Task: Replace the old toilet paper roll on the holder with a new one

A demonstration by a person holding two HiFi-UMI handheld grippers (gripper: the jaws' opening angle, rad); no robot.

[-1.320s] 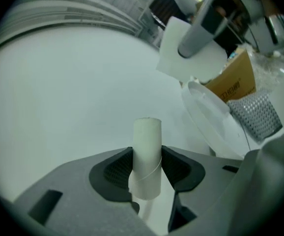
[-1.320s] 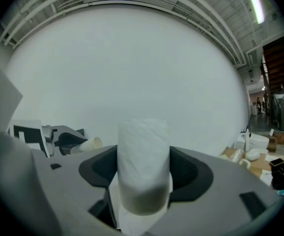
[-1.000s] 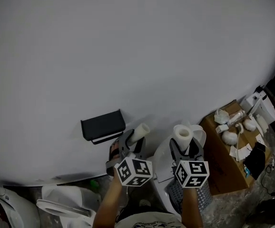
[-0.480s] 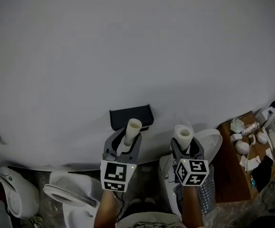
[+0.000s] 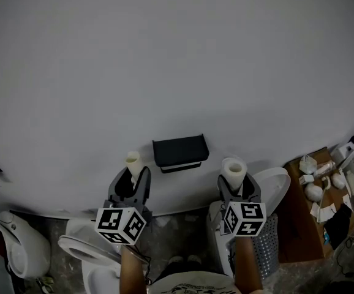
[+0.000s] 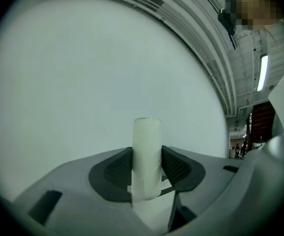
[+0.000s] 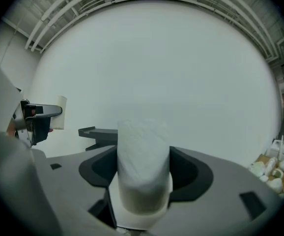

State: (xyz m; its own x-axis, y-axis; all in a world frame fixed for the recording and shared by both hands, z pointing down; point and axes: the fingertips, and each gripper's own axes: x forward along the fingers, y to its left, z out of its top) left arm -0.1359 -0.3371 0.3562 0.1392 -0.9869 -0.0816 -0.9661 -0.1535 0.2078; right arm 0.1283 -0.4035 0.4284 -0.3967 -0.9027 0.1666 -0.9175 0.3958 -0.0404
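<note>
Both forearms come up from the bottom edge of the head view, side by side and well apart, each with its black-and-white marker cube nearest the camera and its tongs pointing away at the plain white wall (image 5: 165, 60). The left tongs (image 5: 133, 177) are clenched on a slim cream cardboard tube (image 5: 133, 162), and in the left gripper view the two dark ribbed pads press it from either side. The tube stands upright between them, its top well above the pads and its lower end dropping below them. Over on the other side, the right tongs (image 5: 235, 185) are grasping a plump white toilet paper roll (image 5: 233, 170). It stands upright too, filling the wide gap between the pads, with its soft wrapped side facing the camera in the right gripper view. Between the two tools, fixed to the wall a little above them, sits the black wall-mounted holder (image 5: 180, 152), a flat dark shelf with a pale strip under it. The tube is off to the holder's left and apart from it, while the new roll is off to its right, also apart. From the right gripper view the holder peeks out just left of the roll, and further left the other tool shows side-on with the tube in its grip. Down below, a white toilet bowl (image 5: 85, 250) sits under the left forearm, and a brown cardboard box (image 5: 293, 213) of small white items stands at the far right.
</note>
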